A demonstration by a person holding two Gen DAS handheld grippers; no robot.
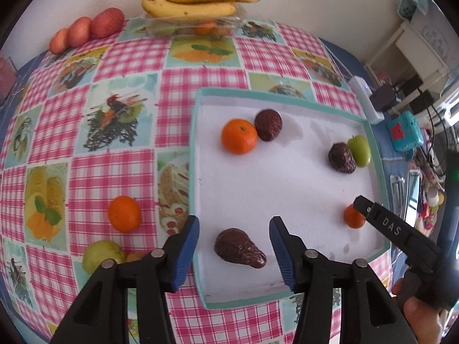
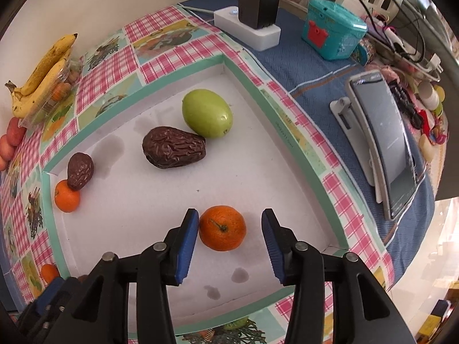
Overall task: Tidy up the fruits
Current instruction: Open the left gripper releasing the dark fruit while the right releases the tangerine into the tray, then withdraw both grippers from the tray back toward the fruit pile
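Right hand-held gripper wide, straddling glossy orange tangerine near tray's right edge. Left hand-held gripper wide over wrinkled brown avocado. Pink-checked counter.

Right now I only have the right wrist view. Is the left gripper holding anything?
Observer: No. The left gripper is open. A dark wrinkled fruit lies on the tray floor between its fingers, with a gap on each side.
Operator: Any fruit outside the tray that I can't see?
Observer: Yes, a yellow-green fruit sits on the tablecloth left of the tray, partly hidden behind the left gripper.
Operator: The red fruits at the back are cut off for me. How many?
Observer: Three red fruits in a row, left of the bananas.
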